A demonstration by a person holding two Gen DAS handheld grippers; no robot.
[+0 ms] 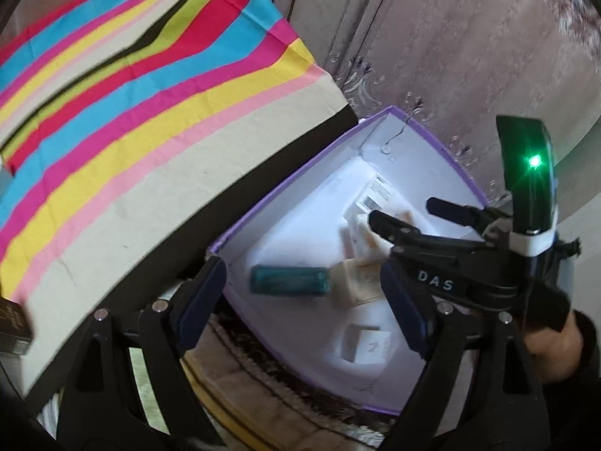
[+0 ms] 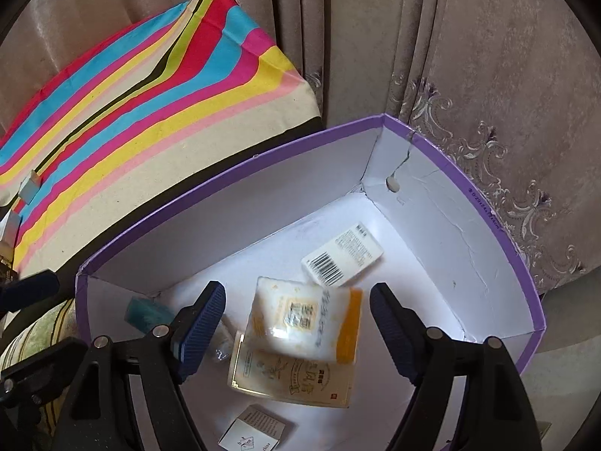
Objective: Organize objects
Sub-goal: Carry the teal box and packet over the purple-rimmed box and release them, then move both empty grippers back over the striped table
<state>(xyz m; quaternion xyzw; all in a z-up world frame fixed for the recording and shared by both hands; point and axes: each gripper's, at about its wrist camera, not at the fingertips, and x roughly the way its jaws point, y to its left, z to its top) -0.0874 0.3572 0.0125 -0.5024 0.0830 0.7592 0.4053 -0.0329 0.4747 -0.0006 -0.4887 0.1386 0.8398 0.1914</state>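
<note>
A purple-rimmed box with a white inside [image 1: 443,146] [image 2: 488,203] stands on the floor. In it lie a teal packet [image 1: 289,280] [image 2: 144,314], a white and orange packet [image 2: 304,319], a cream carton [image 2: 289,372], a barcoded white packet [image 2: 342,253] and a small white box [image 1: 366,344] [image 2: 251,430]. My left gripper [image 1: 304,302] is open and empty above the box's near end. My right gripper [image 2: 296,323] is open above the white and orange packet, which looks blurred; it also shows in the left wrist view [image 1: 407,212].
A table under a striped cloth [image 1: 131,120] [image 2: 124,112] stands left of the box, with small items at its left edge [image 2: 30,186]. A dark box [image 1: 13,325] sits at the cloth's near edge. Curtains [image 2: 413,37] hang behind. A rug [image 1: 263,406] lies under the box.
</note>
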